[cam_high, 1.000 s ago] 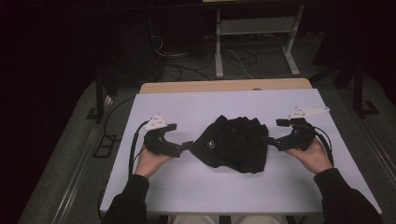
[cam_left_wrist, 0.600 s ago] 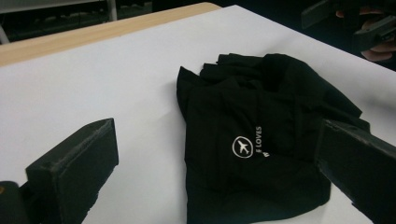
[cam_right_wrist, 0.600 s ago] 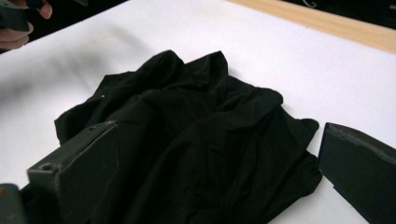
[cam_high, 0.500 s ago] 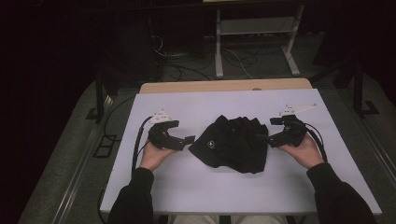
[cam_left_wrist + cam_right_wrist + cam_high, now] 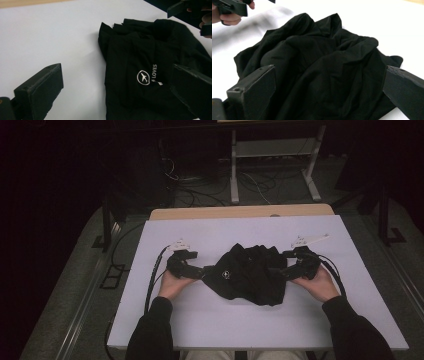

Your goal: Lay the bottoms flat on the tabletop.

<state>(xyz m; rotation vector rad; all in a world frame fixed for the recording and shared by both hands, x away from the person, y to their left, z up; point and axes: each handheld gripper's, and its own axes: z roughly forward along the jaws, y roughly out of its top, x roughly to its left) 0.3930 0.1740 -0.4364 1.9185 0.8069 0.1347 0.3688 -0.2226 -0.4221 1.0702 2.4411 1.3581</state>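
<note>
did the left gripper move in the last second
Yes. In the high view the left gripper drew back from the black garment toward the table's left edge, then returned to it, jaws open.

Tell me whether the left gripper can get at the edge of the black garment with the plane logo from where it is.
Probably yes. The left gripper is open, its jaws straddling the black garment near the plane logo, with bare table beside it and nothing between.

We read only "LOVES" on the black garment; the other letters are too small or hidden behind the left gripper. Folds hide its shape.
</note>
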